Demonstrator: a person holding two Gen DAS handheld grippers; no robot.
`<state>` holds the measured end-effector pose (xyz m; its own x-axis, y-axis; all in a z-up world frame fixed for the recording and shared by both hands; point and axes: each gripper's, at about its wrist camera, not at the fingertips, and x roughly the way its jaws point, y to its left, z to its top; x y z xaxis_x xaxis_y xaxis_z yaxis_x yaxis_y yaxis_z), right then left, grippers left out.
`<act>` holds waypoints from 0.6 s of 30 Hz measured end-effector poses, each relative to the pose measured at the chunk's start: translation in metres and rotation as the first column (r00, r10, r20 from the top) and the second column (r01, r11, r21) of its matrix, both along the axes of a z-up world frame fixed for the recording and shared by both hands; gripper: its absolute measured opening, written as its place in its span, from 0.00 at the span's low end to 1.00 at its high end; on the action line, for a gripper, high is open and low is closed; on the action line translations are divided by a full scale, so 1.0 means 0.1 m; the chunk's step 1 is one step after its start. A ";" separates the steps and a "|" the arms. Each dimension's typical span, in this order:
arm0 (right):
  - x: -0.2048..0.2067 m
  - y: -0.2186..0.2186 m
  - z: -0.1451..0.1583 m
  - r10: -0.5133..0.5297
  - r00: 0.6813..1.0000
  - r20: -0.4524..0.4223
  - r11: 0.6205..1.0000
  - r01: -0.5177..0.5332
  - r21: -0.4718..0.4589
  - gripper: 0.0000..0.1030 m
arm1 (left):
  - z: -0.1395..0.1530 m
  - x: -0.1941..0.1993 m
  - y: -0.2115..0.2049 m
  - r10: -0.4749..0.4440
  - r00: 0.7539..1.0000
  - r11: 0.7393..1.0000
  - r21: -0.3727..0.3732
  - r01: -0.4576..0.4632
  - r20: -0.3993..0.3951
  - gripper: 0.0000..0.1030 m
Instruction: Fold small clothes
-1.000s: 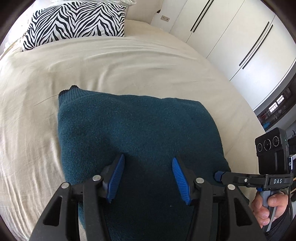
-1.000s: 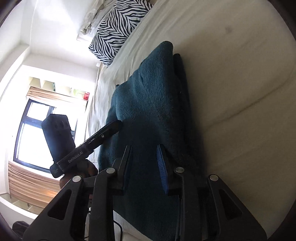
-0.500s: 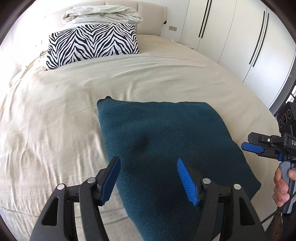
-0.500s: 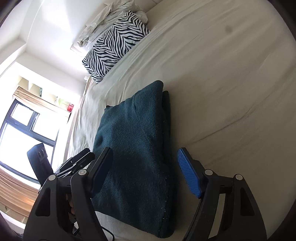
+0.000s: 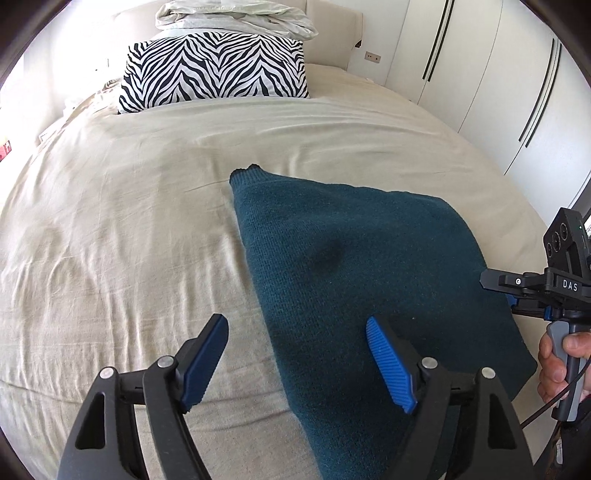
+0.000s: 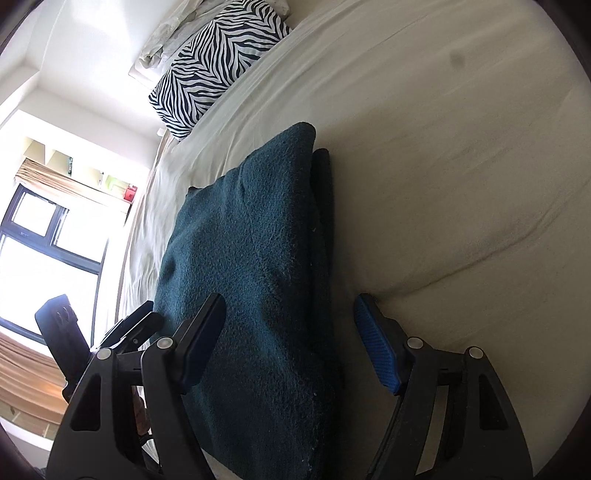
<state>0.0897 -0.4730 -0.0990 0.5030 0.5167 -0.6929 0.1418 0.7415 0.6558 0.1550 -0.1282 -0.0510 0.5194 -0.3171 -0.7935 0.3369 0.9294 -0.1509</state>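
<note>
Both grippers have backed away since a second ago: back then the right gripper had its blue pads nearly together over the folded dark-teal knitted sweater, and now its jaws are spread wide with nothing between them. The left gripper was low over the knit with the sweater filling the frame; now it sits higher and further back, jaws wide apart, empty, and more of the beige bedsheet shows.

The sweater lies folded flat on the bed, near the front edge, untouched by either tool.

From the left wrist you get the white wardrobe doors with long dark handles, the zebra-striped pillow at the head with crumpled pale bedding on top, and the person's right hand gripping the other tool's handle at the far right. The right wrist alone shows the stacked layers along the sweater's side and a bright window with a dark frame.

The right gripper's view is rolled sideways, the bed running up the frame; the left one looks level down the bed.
</note>
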 end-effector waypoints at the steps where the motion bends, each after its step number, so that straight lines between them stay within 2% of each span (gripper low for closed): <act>1: 0.02 0.01 -0.01 0.004 1.000 0.000 1.000 -0.004 0.000 0.69 | 0.00 -0.01 0.03 0.009 1.000 1.000 -0.013 -0.009 -0.002 0.77; 4: 0.09 0.07 -0.01 0.021 1.000 0.000 1.000 -0.021 -0.011 0.69 | -0.04 -0.01 0.16 0.050 0.998 0.994 -0.094 -0.054 -0.040 0.77; 7: 0.10 0.12 -0.02 0.035 0.999 0.003 0.999 -0.035 -0.008 0.66 | -0.16 0.05 0.31 0.072 0.988 0.970 -0.220 -0.101 -0.137 0.77; 11: 0.12 0.16 -0.05 0.052 0.999 -0.005 0.999 -0.052 0.001 0.54 | -0.34 0.15 0.31 -0.009 0.963 0.934 -0.347 -0.089 -0.271 0.75; 13: 0.15 0.18 -0.07 0.053 0.998 -0.019 0.998 -0.053 -0.014 0.47 | -0.38 0.20 0.22 -0.068 0.948 0.927 -0.371 -0.054 -0.310 0.74; 14: 0.16 0.20 -0.07 0.055 0.998 -0.027 0.998 -0.055 -0.022 0.44 | -0.39 0.21 0.18 -0.086 0.945 0.927 -0.374 -0.041 -0.317 0.69; 15: 0.18 0.21 -0.07 0.057 0.998 -0.034 0.998 -0.058 -0.030 0.39 | -0.39 0.23 0.14 -0.092 0.943 0.933 -0.359 -0.030 -0.319 0.68; 18: 0.20 0.26 -0.04 0.057 0.997 -0.048 0.995 -0.060 -0.074 0.29 | -0.41 0.28 0.08 -0.089 0.940 0.938 -0.345 -0.032 -0.330 0.56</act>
